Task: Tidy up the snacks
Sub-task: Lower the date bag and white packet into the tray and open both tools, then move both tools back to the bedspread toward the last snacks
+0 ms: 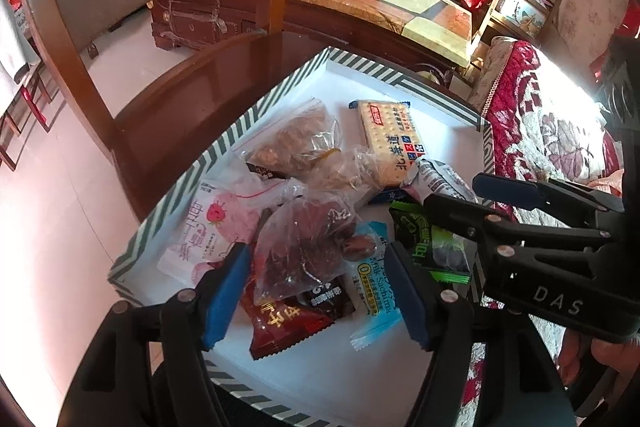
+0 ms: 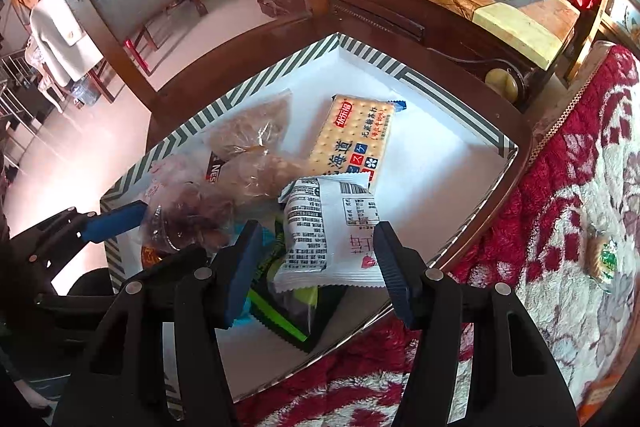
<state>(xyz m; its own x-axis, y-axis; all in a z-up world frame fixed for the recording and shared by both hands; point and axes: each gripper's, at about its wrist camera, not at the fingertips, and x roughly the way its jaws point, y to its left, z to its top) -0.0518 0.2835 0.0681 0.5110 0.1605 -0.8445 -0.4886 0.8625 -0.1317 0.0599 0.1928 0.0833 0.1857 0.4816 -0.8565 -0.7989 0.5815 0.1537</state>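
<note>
Snacks heaped in box (image 1: pixel 224 143) on chair. My left gripper (image 1: pixel 320 291) open over date bag (image 1: pixel 304 247); right gripper (image 2: pixel 316 267) open around white packet (image 2: pixel 328 231), unpressed. Step: sorting. Next: close, lift.

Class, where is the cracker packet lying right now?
The cracker packet lies flat in the striped box, toward its far side, right of the clear bags of nuts in both views.

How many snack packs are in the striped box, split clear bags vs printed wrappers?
Clear bags: 3 (dark red fruit, two brown snacks)
Printed wrappers: 8 (crackers, pink, green, white, light blue, red, two dark)
Total: 11 visible; more may be buried.
</note>
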